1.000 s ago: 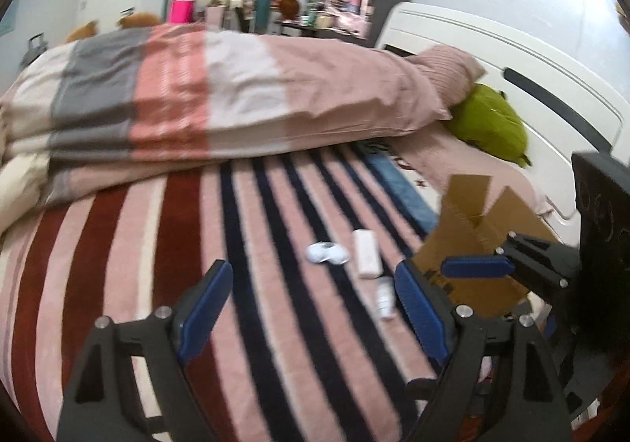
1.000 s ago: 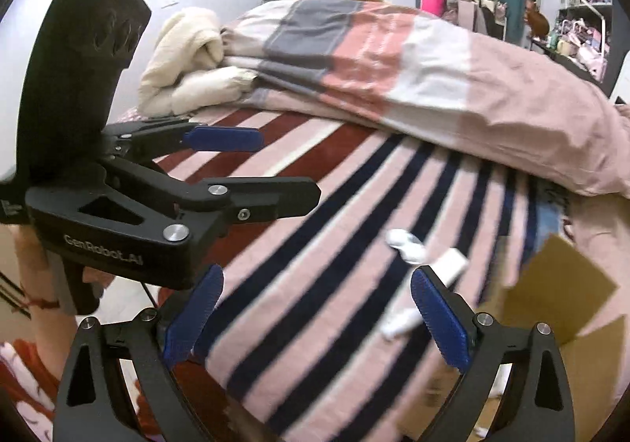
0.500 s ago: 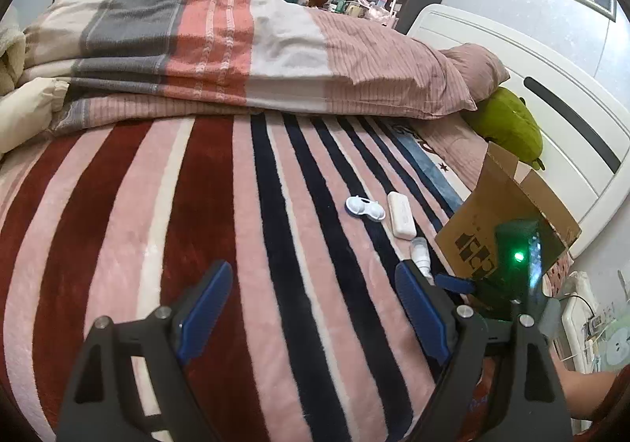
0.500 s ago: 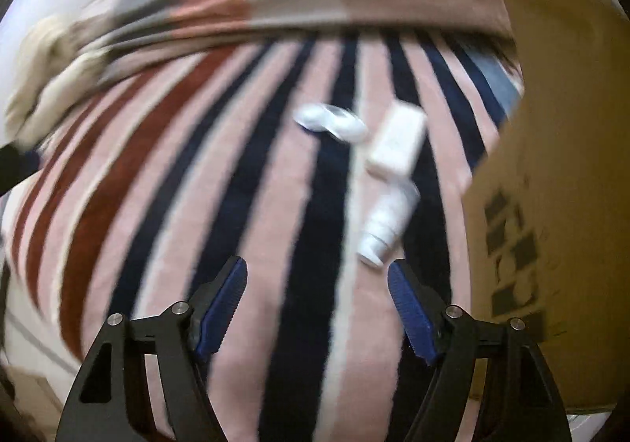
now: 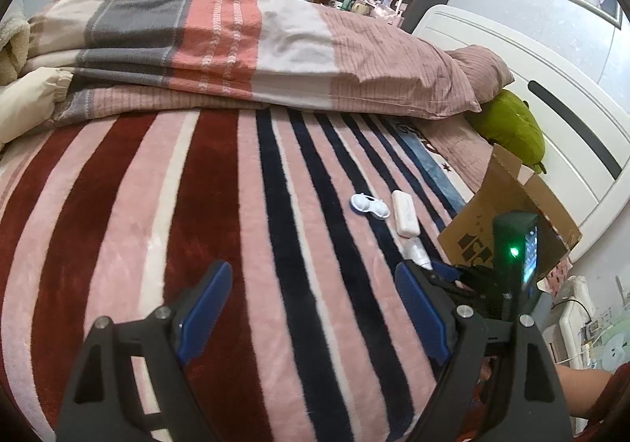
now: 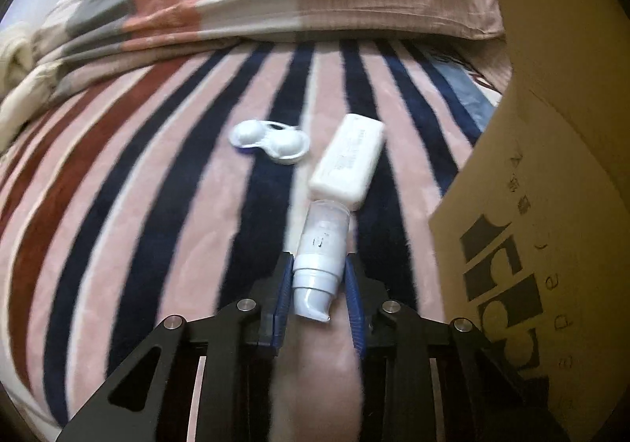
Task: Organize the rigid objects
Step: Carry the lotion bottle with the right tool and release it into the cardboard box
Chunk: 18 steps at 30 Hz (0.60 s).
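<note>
Three white things lie on the striped blanket: a small pump bottle (image 6: pixel 321 257), a flat white box (image 6: pixel 348 160) and a double-cup lens case (image 6: pixel 269 143). My right gripper (image 6: pixel 317 290) has its blue pads (image 6: pixel 284 294) close on either side of the bottle's lower end, nearly touching it. In the left wrist view the lens case (image 5: pixel 369 206), the box (image 5: pixel 405 213) and the bottle (image 5: pixel 415 251) lie ahead to the right. My left gripper (image 5: pixel 311 304) is open and empty above the blanket. The right gripper's body (image 5: pixel 512 261) shows beside it.
An open cardboard box (image 6: pixel 523 206) stands right of the items, also in the left wrist view (image 5: pixel 508 213). A folded duvet (image 5: pixel 236 48) lies across the bed behind. A green plush (image 5: pixel 508 125) sits by the white headboard (image 5: pixel 551 107).
My right gripper moved down and forward to the bottle and its jaws closed in around it. My left gripper stayed open and barely shifted.
</note>
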Each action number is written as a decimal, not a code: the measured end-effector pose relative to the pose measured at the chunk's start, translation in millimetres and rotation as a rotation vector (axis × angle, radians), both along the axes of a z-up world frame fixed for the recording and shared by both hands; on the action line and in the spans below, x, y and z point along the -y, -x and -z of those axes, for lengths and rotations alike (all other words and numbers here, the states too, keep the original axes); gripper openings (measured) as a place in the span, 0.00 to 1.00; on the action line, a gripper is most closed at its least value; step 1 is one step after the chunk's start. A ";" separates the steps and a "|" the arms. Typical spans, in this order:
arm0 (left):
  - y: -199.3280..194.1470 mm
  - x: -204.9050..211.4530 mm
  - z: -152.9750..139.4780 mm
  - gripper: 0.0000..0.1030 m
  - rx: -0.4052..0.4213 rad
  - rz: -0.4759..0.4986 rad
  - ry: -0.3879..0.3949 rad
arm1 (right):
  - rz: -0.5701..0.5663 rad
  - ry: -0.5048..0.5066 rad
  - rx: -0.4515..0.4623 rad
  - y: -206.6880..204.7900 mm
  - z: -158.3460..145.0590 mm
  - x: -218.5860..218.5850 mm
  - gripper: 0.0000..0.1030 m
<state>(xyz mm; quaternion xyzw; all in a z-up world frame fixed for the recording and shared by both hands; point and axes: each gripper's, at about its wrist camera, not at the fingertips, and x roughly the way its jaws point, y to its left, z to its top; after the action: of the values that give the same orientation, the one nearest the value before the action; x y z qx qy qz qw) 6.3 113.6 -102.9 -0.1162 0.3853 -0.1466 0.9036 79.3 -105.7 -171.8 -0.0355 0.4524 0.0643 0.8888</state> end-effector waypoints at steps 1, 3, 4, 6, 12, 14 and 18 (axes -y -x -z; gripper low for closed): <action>-0.2 2.6 -1.5 0.80 0.001 0.013 0.012 | -0.028 -0.010 0.007 3.4 -3.7 -2.9 0.21; -1.2 7.3 -4.7 0.80 0.003 0.035 0.028 | -0.129 -0.038 0.023 10.0 -17.1 -14.4 0.21; -1.7 10.4 -6.8 0.80 0.004 0.048 0.040 | -0.162 -0.048 0.027 12.6 -21.5 -18.3 0.21; -3.0 18.8 -11.8 0.80 0.005 0.080 0.069 | -0.281 -0.086 0.028 20.8 -36.7 -31.0 0.21; -6.4 46.0 -30.0 0.75 0.013 0.161 0.153 | -0.540 -0.144 0.045 45.6 -84.1 -50.8 0.20; -9.7 56.8 -38.6 0.64 0.014 0.201 0.195 | -0.572 -0.156 0.071 49.9 -101.7 -45.1 0.20; -18.9 87.6 -58.6 0.46 0.032 0.248 0.189 | -0.595 -0.167 0.141 57.1 -127.7 -25.2 0.20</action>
<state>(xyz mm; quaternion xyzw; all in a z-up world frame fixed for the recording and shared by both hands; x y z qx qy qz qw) 25.2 26.0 -44.3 -0.1497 0.3670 -0.2946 0.8695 22.2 -80.5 -44.1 -0.0977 0.3526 0.3558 0.8600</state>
